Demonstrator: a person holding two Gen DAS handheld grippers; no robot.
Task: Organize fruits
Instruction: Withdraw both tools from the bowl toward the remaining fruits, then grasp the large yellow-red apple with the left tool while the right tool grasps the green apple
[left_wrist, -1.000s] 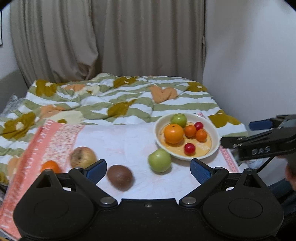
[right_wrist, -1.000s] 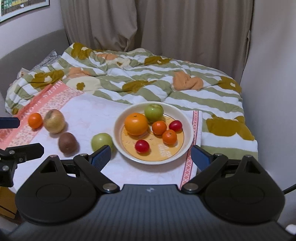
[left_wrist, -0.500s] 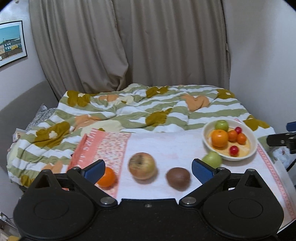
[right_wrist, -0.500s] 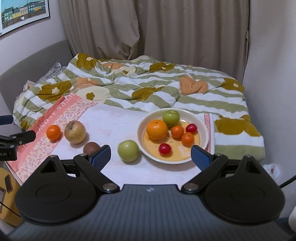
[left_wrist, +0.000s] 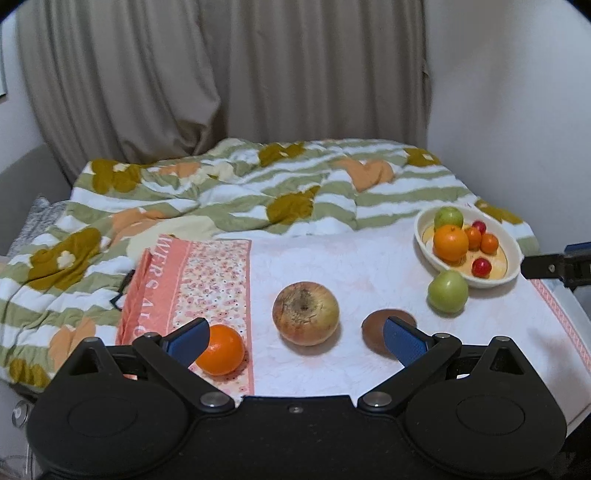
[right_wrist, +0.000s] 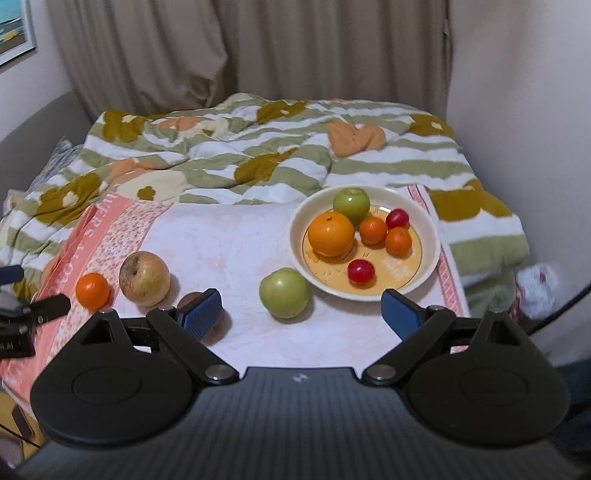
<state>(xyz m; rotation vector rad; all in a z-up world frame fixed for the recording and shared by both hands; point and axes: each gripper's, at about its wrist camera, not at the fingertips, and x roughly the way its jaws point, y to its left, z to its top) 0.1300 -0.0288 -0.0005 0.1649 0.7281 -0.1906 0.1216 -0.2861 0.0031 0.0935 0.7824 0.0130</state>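
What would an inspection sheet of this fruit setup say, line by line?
Surface: white cloth with a pink floral border, spread over a striped quilt.
Job's things: bowl holding six fruits; outside it lie a green apple, brown fruit, yellowish apple and small orange.
Clutter: white bag beside the bed.
Grippers: left gripper and right gripper open, empty.
Cables: a dark one at the right edge.
Surroundings: curtain, wall picture.
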